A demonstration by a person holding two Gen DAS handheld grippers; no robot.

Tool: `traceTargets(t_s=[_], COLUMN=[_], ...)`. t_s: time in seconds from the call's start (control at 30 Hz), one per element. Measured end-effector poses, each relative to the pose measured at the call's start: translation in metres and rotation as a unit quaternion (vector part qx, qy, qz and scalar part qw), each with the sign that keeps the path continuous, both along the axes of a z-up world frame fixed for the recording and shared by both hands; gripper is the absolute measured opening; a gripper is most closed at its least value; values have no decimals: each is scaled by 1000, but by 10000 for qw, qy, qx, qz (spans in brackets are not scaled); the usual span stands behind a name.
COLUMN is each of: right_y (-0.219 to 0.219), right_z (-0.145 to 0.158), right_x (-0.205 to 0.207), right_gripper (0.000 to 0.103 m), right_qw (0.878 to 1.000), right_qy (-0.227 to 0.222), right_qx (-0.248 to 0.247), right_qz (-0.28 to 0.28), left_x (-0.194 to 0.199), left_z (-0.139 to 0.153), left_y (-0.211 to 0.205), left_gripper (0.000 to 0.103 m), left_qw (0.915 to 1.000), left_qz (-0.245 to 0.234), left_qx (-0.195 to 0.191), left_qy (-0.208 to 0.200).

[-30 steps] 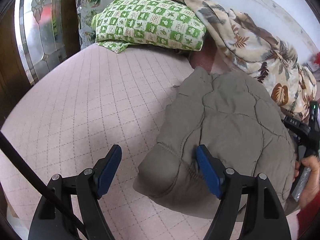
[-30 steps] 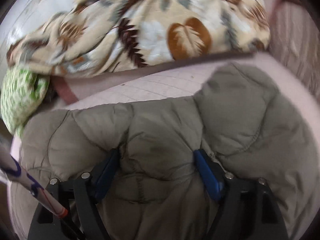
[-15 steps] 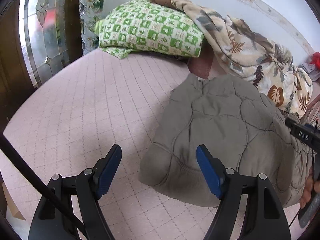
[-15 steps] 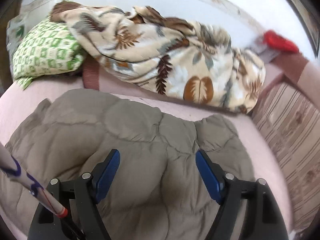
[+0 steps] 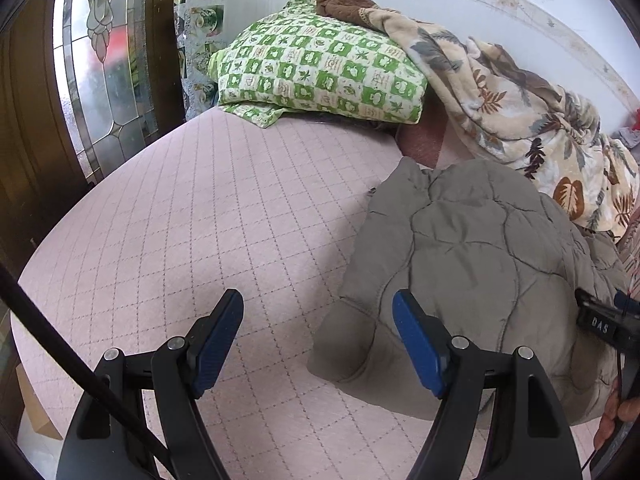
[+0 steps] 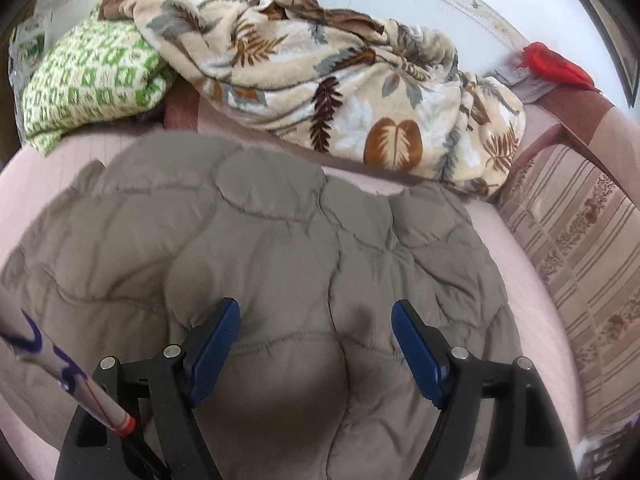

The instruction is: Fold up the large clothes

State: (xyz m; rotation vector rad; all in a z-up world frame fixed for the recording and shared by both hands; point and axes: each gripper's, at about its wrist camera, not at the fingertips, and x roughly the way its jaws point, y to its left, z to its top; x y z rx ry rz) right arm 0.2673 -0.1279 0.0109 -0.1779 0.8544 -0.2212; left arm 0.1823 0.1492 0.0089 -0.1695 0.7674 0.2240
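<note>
A puffy grey-brown quilted jacket (image 5: 472, 264) lies folded into a compact bundle on the pink quilted bed (image 5: 208, 216). In the right wrist view the jacket (image 6: 280, 240) fills the middle. My left gripper (image 5: 318, 340) is open and empty, held above the bed at the jacket's left front corner. My right gripper (image 6: 316, 344) is open and empty, raised just above the jacket's near part. The right gripper's body shows at the right edge of the left wrist view (image 5: 608, 324).
A green-and-white checked pillow (image 5: 320, 72) and a leaf-print blanket (image 6: 340, 92) lie along the wall behind the jacket. A stained-glass door (image 5: 96, 60) stands left of the bed. A striped cushion (image 6: 580, 264) lies right; a red item (image 6: 552, 64) sits far right.
Both grippers have lifted up and back off the jacket, which they pressed into a second ago. The jacket stays folded on the bed.
</note>
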Motion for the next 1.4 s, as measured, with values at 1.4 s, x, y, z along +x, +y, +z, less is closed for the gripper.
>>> traceTargets(t_s=[1.4], right_y=[-150], right_z=[-16], right_x=[-110], right_gripper=[94], right_qw=[9887], right_qy=[-392], right_qx=[1132], right_qz=[-904], left_x=[18], left_z=[-12], left_y=[0], left_gripper=[76], left_qw=[9980], left_qz=[-60], left_qx=[-494], left_qy=[388])
